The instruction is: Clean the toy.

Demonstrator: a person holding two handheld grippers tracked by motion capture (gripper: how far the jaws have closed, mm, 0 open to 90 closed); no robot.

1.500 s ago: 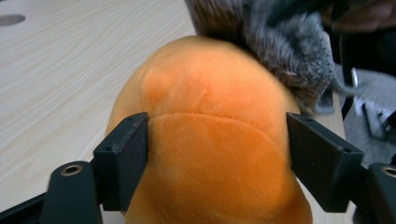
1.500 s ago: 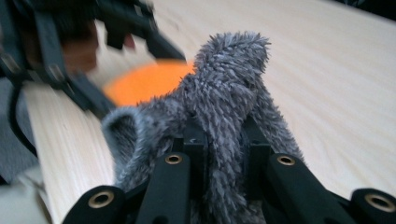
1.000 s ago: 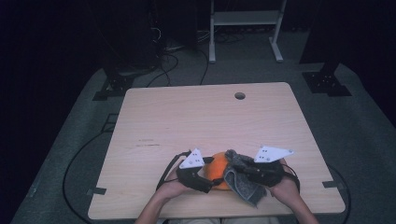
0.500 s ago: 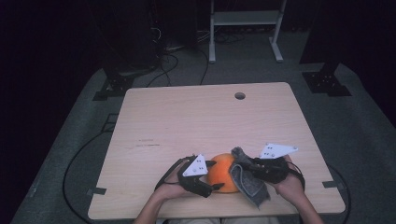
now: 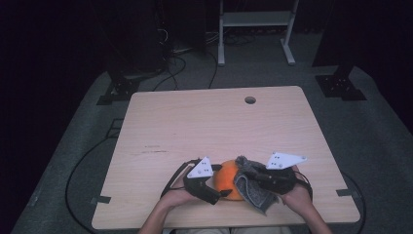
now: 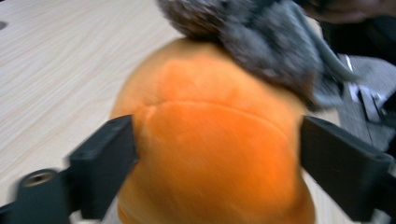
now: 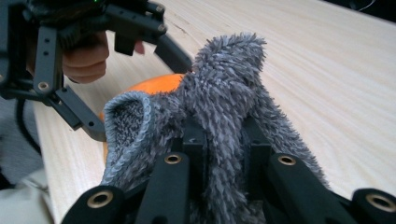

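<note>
An orange plush ball [image 5: 227, 176] rests on the wooden table [image 5: 219, 126] near its front edge. My left gripper [image 5: 223, 191] reaches it from the left. In the left gripper view, the left gripper [image 6: 219, 163] has a black jaw on either side of the ball [image 6: 210, 140]. The jaws have just been opening and the pads no longer squeeze the plush. A grey fuzzy cloth [image 5: 253, 192] drapes over the ball's right side. My right gripper [image 5: 247, 173] is shut on it. The cloth [image 7: 229, 70] bunches up between the right gripper's [image 7: 224, 135] jaws.
A round cable hole [image 5: 250, 100] sits near the table's far edge. Past the table stand a white frame's legs [image 5: 221, 58] and dark stand feet [image 5: 341, 87], with cables [image 5: 175, 63] on the grey floor. The person's hands rest at the front edge.
The left gripper has sunk slightly toward the front edge, its jaws now wider around the ball. The right gripper and cloth have edged slightly right.
</note>
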